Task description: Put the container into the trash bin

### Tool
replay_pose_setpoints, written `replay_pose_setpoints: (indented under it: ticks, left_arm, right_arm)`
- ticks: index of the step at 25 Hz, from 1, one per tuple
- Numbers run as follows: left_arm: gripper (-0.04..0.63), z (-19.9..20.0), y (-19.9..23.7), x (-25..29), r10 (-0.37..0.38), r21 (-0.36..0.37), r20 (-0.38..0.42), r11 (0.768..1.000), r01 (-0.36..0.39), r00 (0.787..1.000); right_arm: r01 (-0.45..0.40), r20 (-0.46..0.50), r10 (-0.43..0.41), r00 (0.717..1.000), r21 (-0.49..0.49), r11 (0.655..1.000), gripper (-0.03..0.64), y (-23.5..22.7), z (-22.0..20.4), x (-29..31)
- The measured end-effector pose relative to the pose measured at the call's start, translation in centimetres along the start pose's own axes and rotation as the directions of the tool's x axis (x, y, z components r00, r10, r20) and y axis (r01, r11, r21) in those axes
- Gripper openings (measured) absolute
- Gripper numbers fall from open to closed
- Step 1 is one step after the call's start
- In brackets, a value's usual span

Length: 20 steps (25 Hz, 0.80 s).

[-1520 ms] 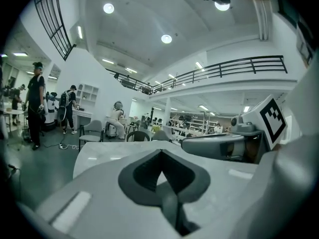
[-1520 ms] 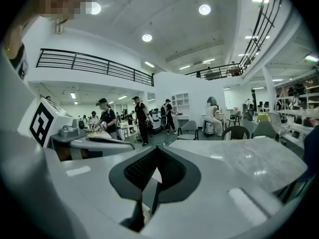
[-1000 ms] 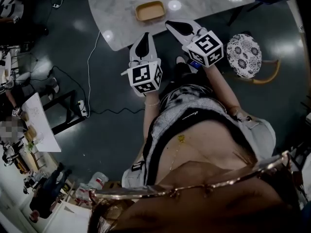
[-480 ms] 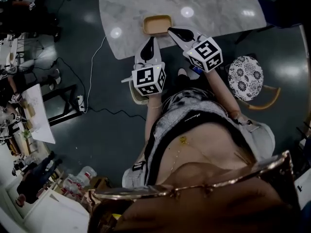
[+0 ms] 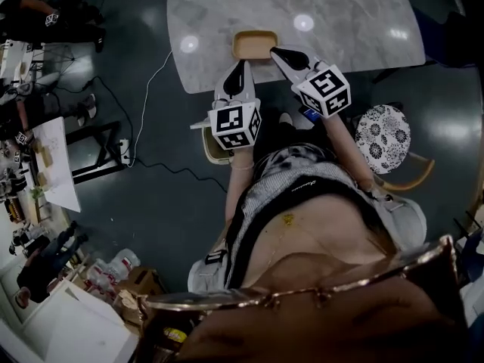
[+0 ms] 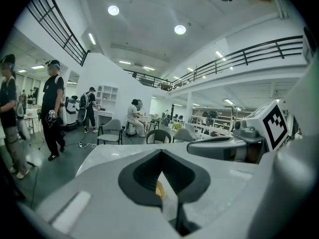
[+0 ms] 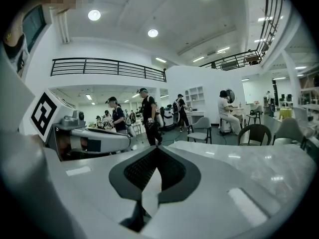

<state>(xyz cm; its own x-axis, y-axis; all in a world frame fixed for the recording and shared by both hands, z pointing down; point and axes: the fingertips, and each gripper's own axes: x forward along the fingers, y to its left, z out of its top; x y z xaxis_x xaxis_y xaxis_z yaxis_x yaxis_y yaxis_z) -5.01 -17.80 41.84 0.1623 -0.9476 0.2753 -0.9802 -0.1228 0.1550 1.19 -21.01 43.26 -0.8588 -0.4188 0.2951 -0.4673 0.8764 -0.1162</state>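
On the marble table (image 5: 355,21), close to its near edge, lies the tan rectangular container (image 5: 255,44). Left gripper (image 5: 240,69): tips over the table edge, just short of the container's near side, jaws clenched on nothing. Right gripper (image 5: 284,54): just beside the container's right end, jaws likewise pressed together and empty. Contact with the container cannot be judged.

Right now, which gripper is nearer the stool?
Right. The right gripper is over the table edge, just up and left of the stool in the head view. The left gripper is farther left, beyond it.
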Motion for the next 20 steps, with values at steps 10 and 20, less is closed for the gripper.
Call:
replay_pose_setpoints:
  ticks: [10,20]
  left_arm:
    - [0.002,1.9,3.7,5.2,-0.097,0.026,-0.009,0.995,0.097,0.995]
    - [0.002,1.8,8.2,8.8,-0.184,0.014,-0.047,0.983,0.184,0.982]
  right_arm:
    - [0.165,0.0,-0.166,0.986,0.051,0.985,0.021,-4.4,0.6,2.0]
    - [0.26,-0.053,-0.257,0.965,0.057,0.964,0.021,-5.9,0.5,6.3]
